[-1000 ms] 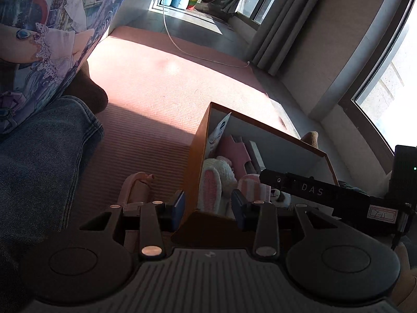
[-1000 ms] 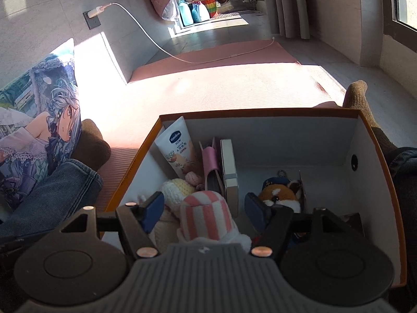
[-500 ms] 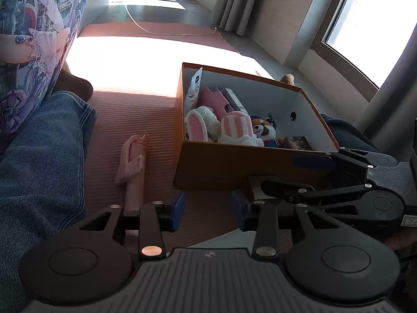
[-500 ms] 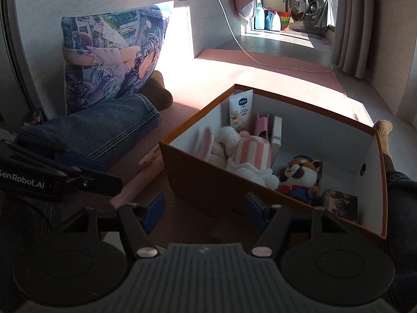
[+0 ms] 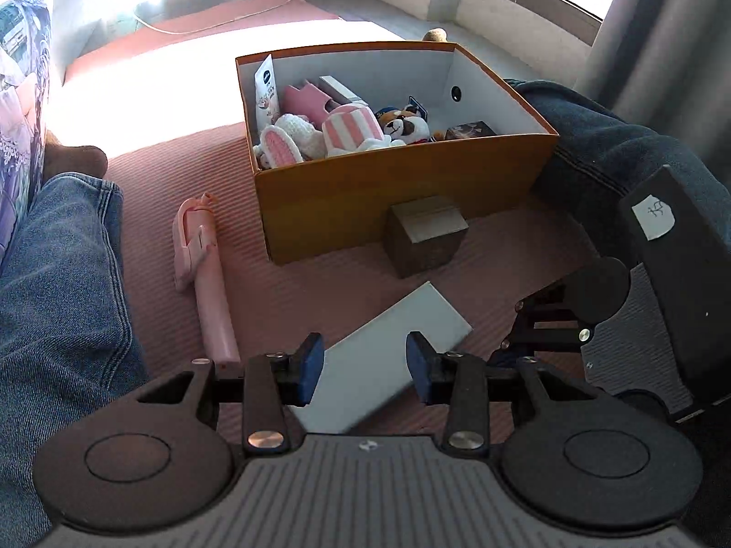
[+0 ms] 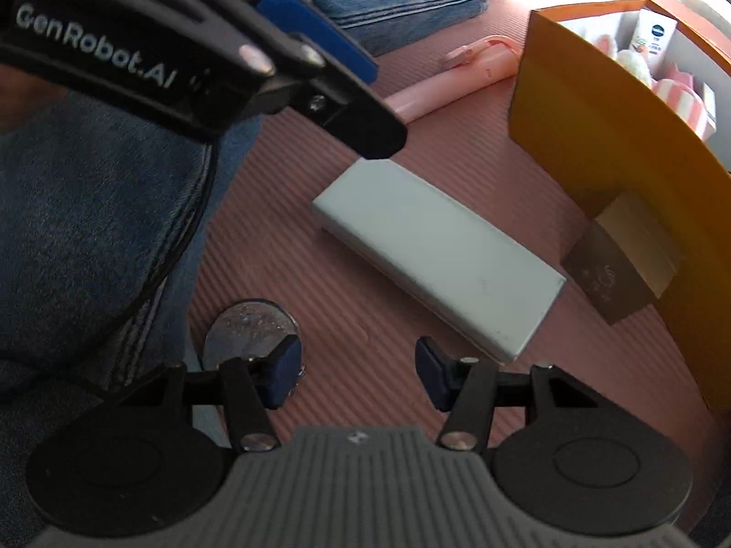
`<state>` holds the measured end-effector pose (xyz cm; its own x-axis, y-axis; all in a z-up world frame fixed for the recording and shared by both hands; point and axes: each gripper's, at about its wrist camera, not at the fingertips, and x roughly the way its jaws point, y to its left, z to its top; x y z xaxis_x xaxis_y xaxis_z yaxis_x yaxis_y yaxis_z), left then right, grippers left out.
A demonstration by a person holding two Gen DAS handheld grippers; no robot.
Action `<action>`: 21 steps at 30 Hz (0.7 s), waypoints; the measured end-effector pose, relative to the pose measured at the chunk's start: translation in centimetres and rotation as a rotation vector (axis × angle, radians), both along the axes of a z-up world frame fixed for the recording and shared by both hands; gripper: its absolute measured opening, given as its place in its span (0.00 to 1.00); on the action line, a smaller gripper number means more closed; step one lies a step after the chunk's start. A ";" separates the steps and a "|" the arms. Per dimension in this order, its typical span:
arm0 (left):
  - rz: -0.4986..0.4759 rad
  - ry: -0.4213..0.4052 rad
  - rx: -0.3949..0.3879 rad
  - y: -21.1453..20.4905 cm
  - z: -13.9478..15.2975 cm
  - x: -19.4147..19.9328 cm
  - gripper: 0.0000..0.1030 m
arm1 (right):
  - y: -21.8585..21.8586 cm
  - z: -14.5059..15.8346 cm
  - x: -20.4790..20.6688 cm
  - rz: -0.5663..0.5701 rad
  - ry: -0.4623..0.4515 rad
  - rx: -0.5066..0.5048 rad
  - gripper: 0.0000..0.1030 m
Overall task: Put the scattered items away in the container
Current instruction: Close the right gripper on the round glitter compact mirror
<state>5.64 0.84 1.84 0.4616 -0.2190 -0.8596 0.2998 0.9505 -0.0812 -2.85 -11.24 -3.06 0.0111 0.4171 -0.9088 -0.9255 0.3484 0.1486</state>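
- On the pink mat (image 5: 320,283) lie a white flat box (image 5: 384,356), a pink stick (image 5: 201,274) and a small brown box (image 5: 425,237), beside the orange box (image 5: 402,192) of toys.
- Left gripper (image 5: 365,363) fingers are apart over the white flat box.
- Right gripper (image 6: 358,367) fingers are closing on nothing.

Silver disc (image 6: 249,326) partly behind gripper pad

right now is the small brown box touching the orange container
Touching, as far as the right wrist view shows: the small brown box sits tucked against the orange container wall with no mat visible between them.
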 end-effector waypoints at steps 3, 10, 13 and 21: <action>-0.011 0.003 0.007 0.2 0.6 -0.8 0.45 | 1.3 -0.8 -1.7 0.136 0.028 -0.020 0.59; -0.004 -0.018 0.007 0.9 2.1 -1.6 0.45 | 3.0 -2.2 -3.7 0.421 -0.023 -0.070 0.66; -0.006 -0.028 0.006 1.0 2.6 -1.9 0.45 | 3.2 -2.7 -5.1 0.539 -0.044 -0.069 0.72; -0.013 -0.048 0.023 0.8 3.2 -2.5 0.47 | 3.4 -4.0 -8.3 0.743 -0.173 -0.035 0.80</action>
<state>3.12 1.68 5.08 0.4997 -0.2059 -0.8414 0.3149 0.9481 -0.0450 -11.12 -7.84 -7.03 -0.1181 0.3416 -0.9324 -0.9277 -0.3729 -0.0191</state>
